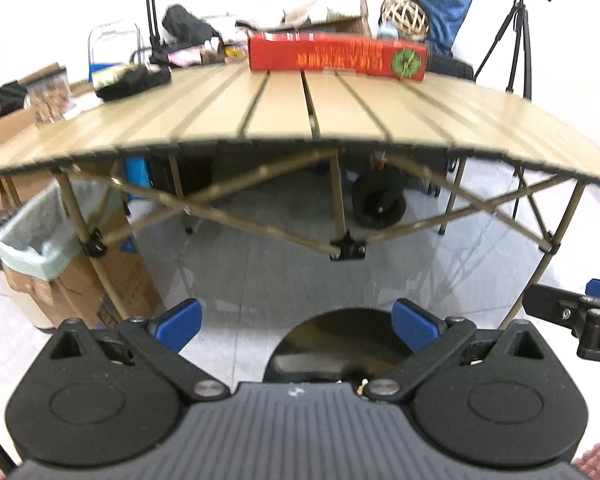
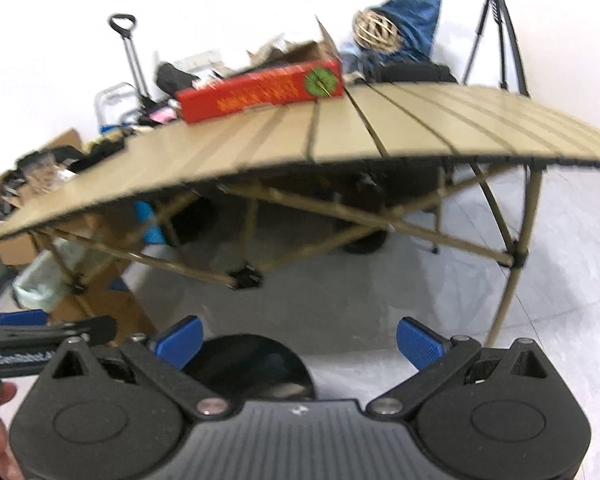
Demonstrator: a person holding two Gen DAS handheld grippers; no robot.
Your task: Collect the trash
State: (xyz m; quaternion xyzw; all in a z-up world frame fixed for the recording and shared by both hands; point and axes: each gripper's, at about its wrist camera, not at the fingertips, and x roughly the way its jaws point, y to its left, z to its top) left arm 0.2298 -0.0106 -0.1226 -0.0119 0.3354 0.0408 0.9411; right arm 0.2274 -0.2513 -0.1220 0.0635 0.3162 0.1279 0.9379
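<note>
Both claws wide, empty: left gripper (image 1: pixel 296 322), right gripper (image 2: pixel 298 342) | red box (image 1: pixel 336 57) on table (image 1: pixel 284 108) | bin (image 1: pixel 40 240) lined | collecting seemingly not begun

A tan slatted folding table (image 1: pixel 284 108) stands on a pale tiled floor (image 1: pixel 260 280), with a long red box (image 1: pixel 336 58) lying at its far edge and a black pouch (image 1: pixel 134 80) near its left end. Behind it sit a woven ball (image 1: pixel 404 14) against a blue bag (image 1: pixel 444 8), and a black tripod (image 1: pixel 516 36) stands to the right
</note>
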